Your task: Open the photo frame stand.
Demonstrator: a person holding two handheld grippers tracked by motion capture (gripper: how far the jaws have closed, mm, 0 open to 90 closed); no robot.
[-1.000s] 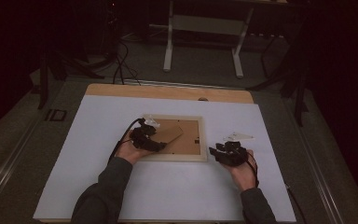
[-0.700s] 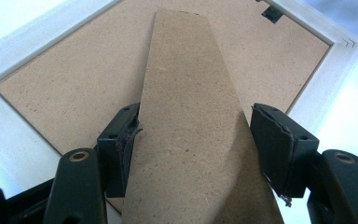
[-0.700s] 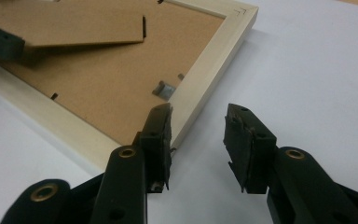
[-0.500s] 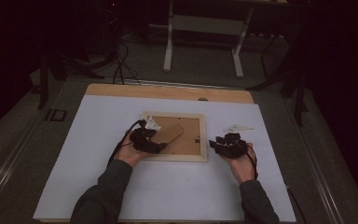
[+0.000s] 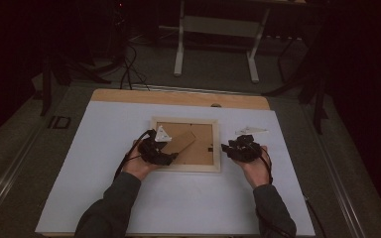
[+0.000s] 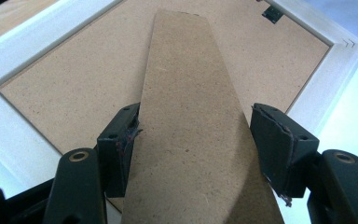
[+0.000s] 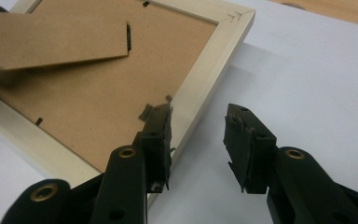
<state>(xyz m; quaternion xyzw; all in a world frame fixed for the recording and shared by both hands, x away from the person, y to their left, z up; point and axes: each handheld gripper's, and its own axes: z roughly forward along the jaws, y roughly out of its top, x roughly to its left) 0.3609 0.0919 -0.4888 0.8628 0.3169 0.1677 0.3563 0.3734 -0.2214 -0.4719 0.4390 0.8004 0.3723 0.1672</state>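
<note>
White tabletop (image 5: 104,198) carries a frame (image 5: 186,166) lying face down in the middle. Left gripper (image 6: 193,140) has its fingers closed on both edges of the cardboard stand (image 6: 191,107) of the frame. Right gripper (image 7: 198,140) is at the right frame edge, fingers open, holding nothing

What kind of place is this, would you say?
Probably a lab or workshop recording station: a white-covered work table holding a face-down picture frame, a metal stand and loose cables on the dark floor behind.
</note>
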